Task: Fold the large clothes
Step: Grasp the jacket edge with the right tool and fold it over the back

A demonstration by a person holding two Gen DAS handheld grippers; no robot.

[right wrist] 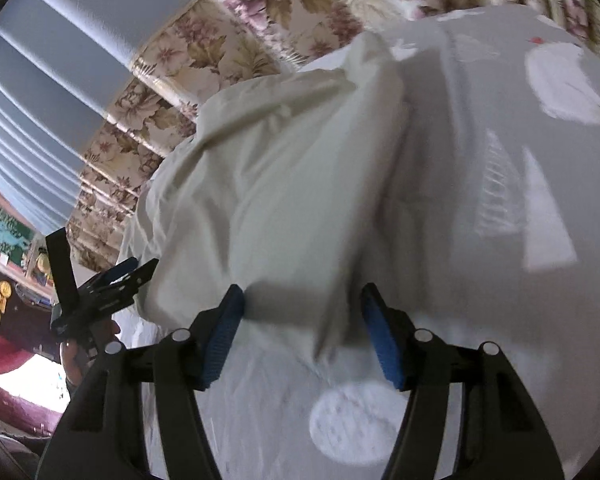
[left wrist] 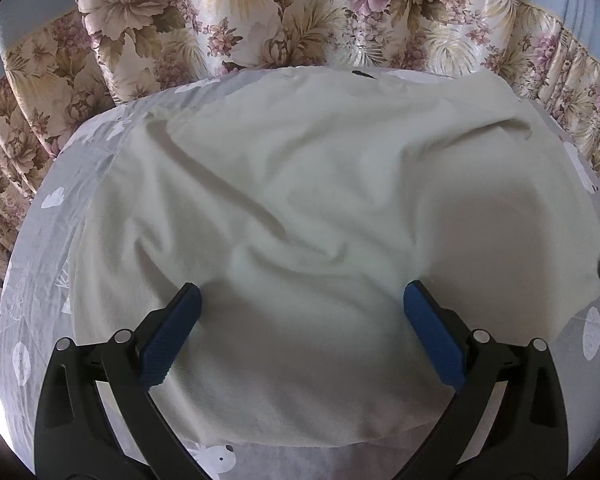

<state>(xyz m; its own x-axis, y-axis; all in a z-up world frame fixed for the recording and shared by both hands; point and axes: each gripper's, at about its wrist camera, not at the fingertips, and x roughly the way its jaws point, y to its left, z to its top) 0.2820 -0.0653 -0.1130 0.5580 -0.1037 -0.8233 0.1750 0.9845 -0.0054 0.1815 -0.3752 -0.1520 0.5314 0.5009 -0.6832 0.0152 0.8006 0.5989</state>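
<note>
A large cream garment lies rumpled on a grey bedsheet printed with white shapes. My left gripper hovers over the garment's near part, open, with only flat cloth under its blue pads. In the right wrist view the garment bunches up toward the left, and its near corner reaches between the fingers of my right gripper. Those pads stand apart and do not press the cloth. The picture is blurred by motion. The left gripper shows at the left edge, held by a hand.
A floral pleated cloth hangs behind the bed, below a blue wall. Bare grey sheet spreads to the right of the garment. A shelf with small items stands far left.
</note>
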